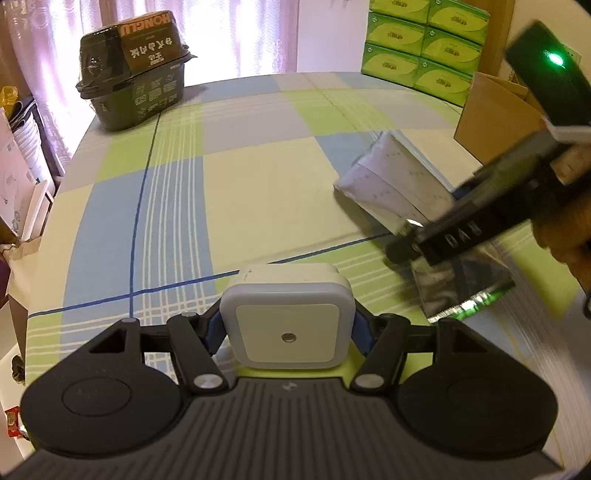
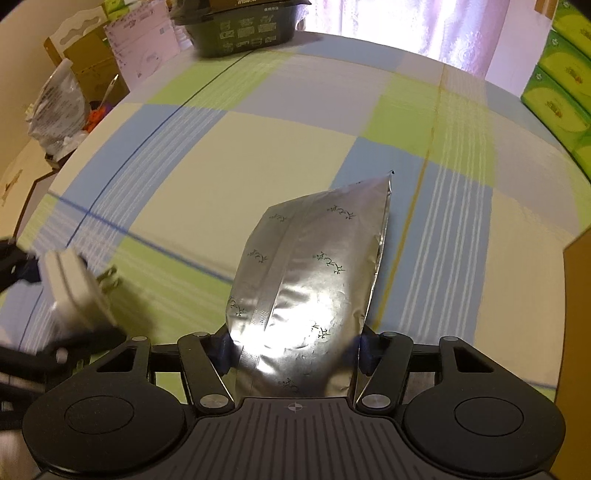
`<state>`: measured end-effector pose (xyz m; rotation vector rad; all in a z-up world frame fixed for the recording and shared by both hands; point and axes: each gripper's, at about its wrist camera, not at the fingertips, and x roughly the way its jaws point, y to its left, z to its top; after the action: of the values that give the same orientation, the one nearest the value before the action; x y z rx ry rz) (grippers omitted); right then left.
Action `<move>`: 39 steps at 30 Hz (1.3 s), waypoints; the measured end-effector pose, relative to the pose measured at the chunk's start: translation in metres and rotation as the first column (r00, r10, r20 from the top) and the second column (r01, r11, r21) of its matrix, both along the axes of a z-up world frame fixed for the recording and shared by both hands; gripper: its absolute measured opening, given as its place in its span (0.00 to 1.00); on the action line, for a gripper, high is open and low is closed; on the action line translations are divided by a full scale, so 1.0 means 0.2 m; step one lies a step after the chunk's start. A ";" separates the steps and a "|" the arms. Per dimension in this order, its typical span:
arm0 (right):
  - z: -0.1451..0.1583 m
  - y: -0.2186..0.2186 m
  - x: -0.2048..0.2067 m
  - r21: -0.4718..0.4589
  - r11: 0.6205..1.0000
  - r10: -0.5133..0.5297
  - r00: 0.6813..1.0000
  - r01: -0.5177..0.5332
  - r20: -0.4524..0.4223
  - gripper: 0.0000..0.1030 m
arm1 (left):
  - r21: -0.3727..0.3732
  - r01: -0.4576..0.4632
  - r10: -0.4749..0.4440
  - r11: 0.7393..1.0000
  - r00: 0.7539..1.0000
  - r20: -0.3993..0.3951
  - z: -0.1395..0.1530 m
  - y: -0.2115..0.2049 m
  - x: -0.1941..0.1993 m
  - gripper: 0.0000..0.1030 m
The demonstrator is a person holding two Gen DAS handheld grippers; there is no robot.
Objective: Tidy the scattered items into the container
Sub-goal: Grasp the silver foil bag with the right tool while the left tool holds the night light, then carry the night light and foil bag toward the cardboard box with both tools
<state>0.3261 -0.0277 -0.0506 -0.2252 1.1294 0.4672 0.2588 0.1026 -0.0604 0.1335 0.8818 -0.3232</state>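
Through the left wrist fisheye, held a white square plug-in adapter (image 1: 288, 325) in the left gripper (image 1: 287, 332), jaws clamped on its two sides, blue pads pressed against the casing. Hovered over a checked cloth (image 1: 229, 177) of blue, green and cream squares spread on the table. Showed a dark plastic container (image 1: 135, 70) at the far left of the cloth, well apart from the adapter. Caught the right gripper (image 1: 417, 240) blurred at the right edge, carrying a silver foil pouch (image 1: 388, 181) above the cloth. Stacked green tissue boxes (image 1: 421, 40) at the far right, with a brown cardboard box (image 1: 495, 114) just in front.

Through the right wrist fisheye, gripped the silver foil pouch (image 2: 310, 295) in the right gripper (image 2: 293, 350), jaws closed on its lower end, the rest pointing forward. Placed the container (image 2: 243, 29) far off at the top edge. Glimpsed the adapter (image 2: 79, 291), metal prongs showing, at the left, blurred, in the left gripper (image 2: 55, 306).
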 end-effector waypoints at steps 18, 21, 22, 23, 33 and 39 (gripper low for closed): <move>0.04 -0.23 -0.41 0.026 0.999 -0.035 0.999 0.036 -0.021 0.61 | -0.012 0.099 -0.099 0.995 0.995 -0.027 -0.05 -0.14 -0.03 0.60; 0.04 -0.24 -0.41 0.038 0.998 -0.047 0.999 0.048 -0.023 0.61 | -0.019 0.103 -0.103 0.995 0.995 -0.019 -0.05 -0.15 -0.03 0.59; 0.04 -0.24 -0.41 0.043 0.998 -0.051 0.998 0.052 -0.023 0.62 | -0.022 0.102 -0.103 0.995 0.995 -0.018 -0.05 -0.14 -0.03 0.59; 0.05 -0.24 -0.41 0.049 0.997 -0.057 0.998 0.058 -0.024 0.62 | -0.023 0.103 -0.104 0.994 0.994 -0.018 -0.05 -0.14 -0.03 0.59; 0.04 -0.28 -0.42 0.075 0.995 -0.065 0.998 0.066 -0.018 0.67 | 0.017 0.109 -0.109 0.994 0.994 -0.013 -0.07 -0.17 -0.05 0.59; 0.03 -0.27 -0.42 0.069 0.996 -0.062 0.998 0.063 -0.013 0.67 | 0.009 0.107 -0.107 0.994 0.994 -0.021 -0.08 -0.17 -0.05 0.59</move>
<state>0.2429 -0.0817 -0.0439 -0.1262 1.1259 0.4522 0.2485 0.0687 -0.0754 0.1879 0.8981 -0.4208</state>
